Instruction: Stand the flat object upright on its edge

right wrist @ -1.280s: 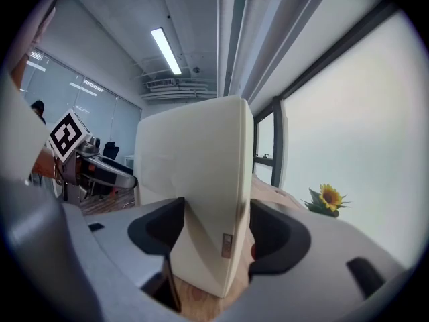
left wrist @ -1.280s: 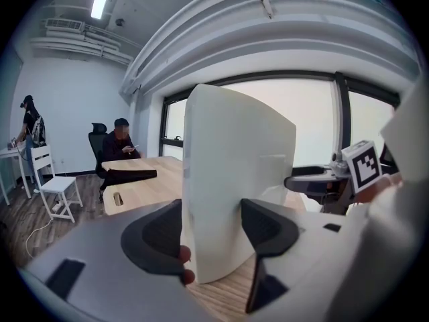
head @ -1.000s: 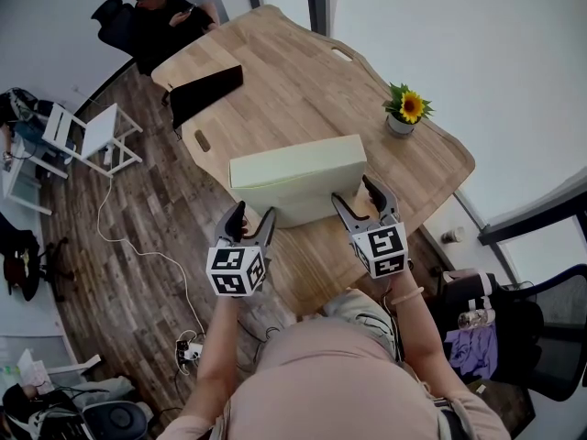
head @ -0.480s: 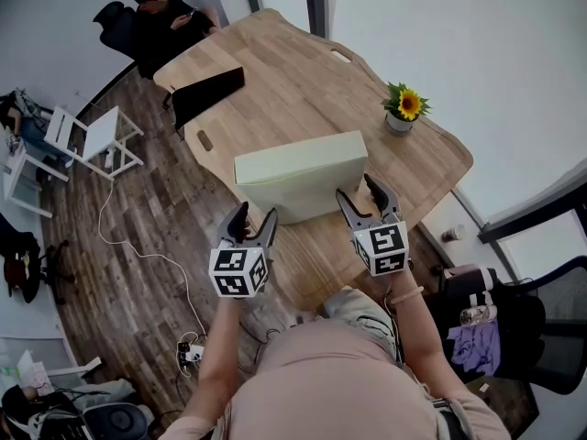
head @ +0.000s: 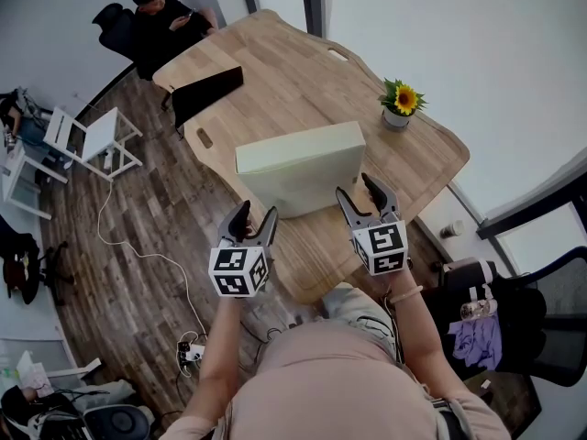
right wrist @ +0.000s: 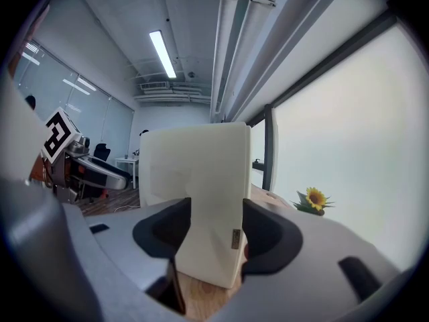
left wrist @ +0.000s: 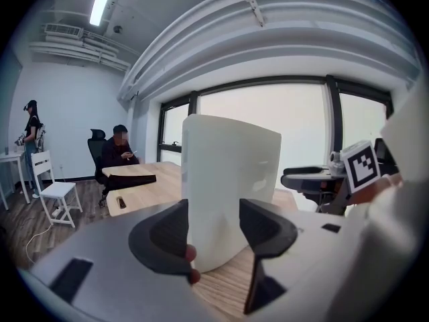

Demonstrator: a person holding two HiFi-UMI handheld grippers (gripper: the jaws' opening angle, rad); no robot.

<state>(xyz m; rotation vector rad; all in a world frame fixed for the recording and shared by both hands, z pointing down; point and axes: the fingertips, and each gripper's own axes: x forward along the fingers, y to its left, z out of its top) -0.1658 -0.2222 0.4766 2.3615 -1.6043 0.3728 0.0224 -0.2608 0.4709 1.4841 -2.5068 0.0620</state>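
Found the left hand-held gripper point(head: 256, 211) with its jaws apart and clamped on nothing; saw, in the left gripper view, the pale cream, thick rectangular foam slab point(head: 298, 168) framed between them but standing past the tips, broader than the gap. Found the right hand-held gripper point(head: 356, 189) likewise parted, with jaws just lately closing a little, and with the same slab showing through the gap yet ahead of the pads, not pressed by them. Placed both hand-held grippers low at the near side of the slab in the head view: the left by its lower left corner, the right by its lower right corner, each just beside it; could not tell contact at either. Read the slab as standing upright on one long edge on the light wooden surface point(head: 275, 71), long axis running across from left to right, square to the pointing line of both hand-held grippers, broad face turned toward the person. Judged neither hand clearly nearer; rated the pair about level with each other. Judged the standing already achieved; tied any coming move to drawing straight back along that pointing line, away from the broad face, without nudging the slab over toward the far side. Noted a small potted sunflower point(head: 404, 106) well apart beyond the right end, and a black flat panel point(head: 206, 94) farther off beyond the left end.
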